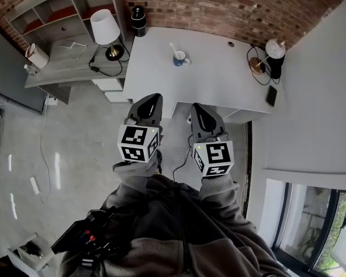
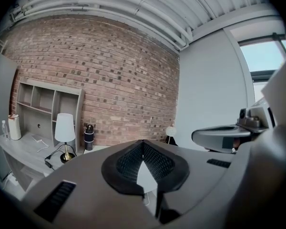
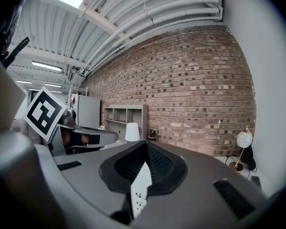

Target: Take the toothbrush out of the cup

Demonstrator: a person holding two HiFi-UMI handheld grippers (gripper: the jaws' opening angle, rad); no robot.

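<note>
Toothbrush (image 1: 174,49) stood in the blue and white cup (image 1: 180,58), with its top end sticking up and leaning to the left. The cup sat on the white table (image 1: 219,82), toward the back, near the brick wall (image 1: 230,4). Nothing touched the cup or the brush.

The left gripper (image 1: 154,98) and the right gripper (image 1: 196,107) were side by side near the front edge of the table, well apart from the cup. Both pointed toward the table. In the left gripper view, the left gripper (image 2: 143,143) had its two jaws pressed together at the tips, with nothing between them. In the right gripper view, the right gripper (image 3: 145,144) looked the same: jaws pressed together, holding nothing.

A white lamp (image 1: 105,27) stood on a grey desk (image 1: 57,68) to the left of the table. A black bottle (image 1: 138,21) stood by the wall, near the table's back left corner. A round lamp (image 1: 274,49) stood at the right end of the table, and a dark phone (image 1: 271,95) lay near it.
</note>
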